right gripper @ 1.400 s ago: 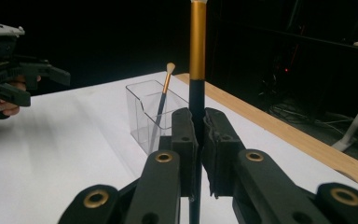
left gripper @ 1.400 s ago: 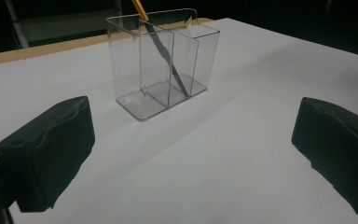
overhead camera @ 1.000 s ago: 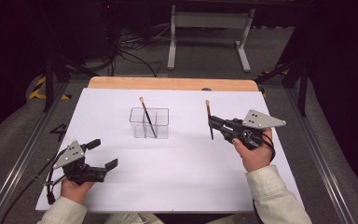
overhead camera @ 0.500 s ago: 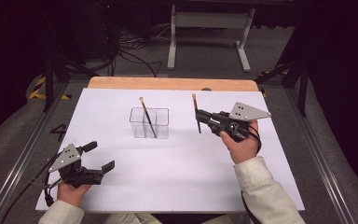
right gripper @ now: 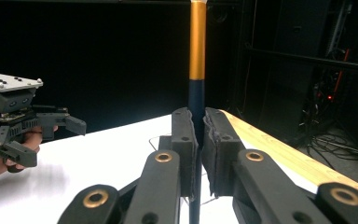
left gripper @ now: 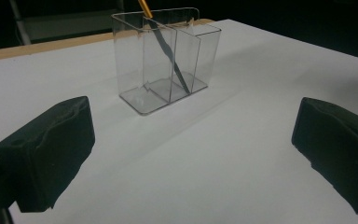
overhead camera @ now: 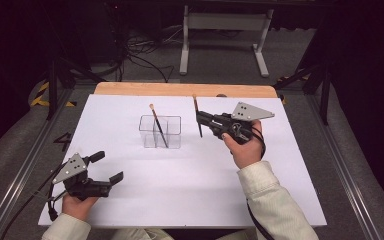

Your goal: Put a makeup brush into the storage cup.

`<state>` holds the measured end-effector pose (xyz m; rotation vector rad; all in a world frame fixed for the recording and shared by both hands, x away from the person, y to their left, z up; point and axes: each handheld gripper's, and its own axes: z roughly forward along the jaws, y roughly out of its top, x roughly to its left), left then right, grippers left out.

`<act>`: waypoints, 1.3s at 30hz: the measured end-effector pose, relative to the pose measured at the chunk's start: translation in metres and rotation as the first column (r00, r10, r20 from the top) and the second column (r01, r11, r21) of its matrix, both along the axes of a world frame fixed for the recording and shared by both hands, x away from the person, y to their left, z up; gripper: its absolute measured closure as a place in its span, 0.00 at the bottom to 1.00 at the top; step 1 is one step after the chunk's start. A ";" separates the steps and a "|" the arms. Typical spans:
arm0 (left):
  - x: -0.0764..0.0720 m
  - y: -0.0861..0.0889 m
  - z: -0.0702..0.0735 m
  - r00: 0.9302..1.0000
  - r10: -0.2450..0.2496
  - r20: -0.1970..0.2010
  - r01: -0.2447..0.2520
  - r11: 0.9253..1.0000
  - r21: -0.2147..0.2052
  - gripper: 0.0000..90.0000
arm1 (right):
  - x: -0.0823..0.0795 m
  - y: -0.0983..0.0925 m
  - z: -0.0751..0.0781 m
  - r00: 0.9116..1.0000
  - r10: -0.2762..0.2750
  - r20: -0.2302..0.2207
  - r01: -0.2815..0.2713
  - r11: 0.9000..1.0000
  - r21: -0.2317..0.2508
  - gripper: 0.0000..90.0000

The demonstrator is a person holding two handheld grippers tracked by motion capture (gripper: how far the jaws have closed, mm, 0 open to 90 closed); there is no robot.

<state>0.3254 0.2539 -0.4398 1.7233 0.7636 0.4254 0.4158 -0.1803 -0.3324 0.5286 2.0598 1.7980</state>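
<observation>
— Where's the brush?
— My right tongs [overhead camera: 200, 119] pinch the brush [overhead camera: 197, 116] upright, at three o'clock of the clear holder [overhead camera: 160, 131] on the counter [overhead camera: 190, 175].
— And the left?
— My left tongs [overhead camera: 107, 166] are spread, near seven o'clock.

Readable text: none is found in any view.
Labels, brands, numbers, signs: none can be made out.
</observation>
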 end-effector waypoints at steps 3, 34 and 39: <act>0.000 0.000 0.000 1.000 -0.001 -0.001 0.001 1.000 -0.001 0.00 | 0.003 0.007 0.000 1.000 0.005 -0.001 -0.005 1.000 -0.001 0.93; 0.006 -0.001 0.000 1.000 -0.011 -0.001 0.011 1.000 -0.006 0.00 | 0.033 0.060 0.003 0.999 0.030 -0.031 -0.029 0.999 0.033 0.93; 0.006 -0.002 0.000 1.000 -0.011 -0.002 0.011 1.000 -0.014 0.00 | 0.037 0.066 0.001 0.999 0.024 -0.037 -0.023 0.999 0.043 0.93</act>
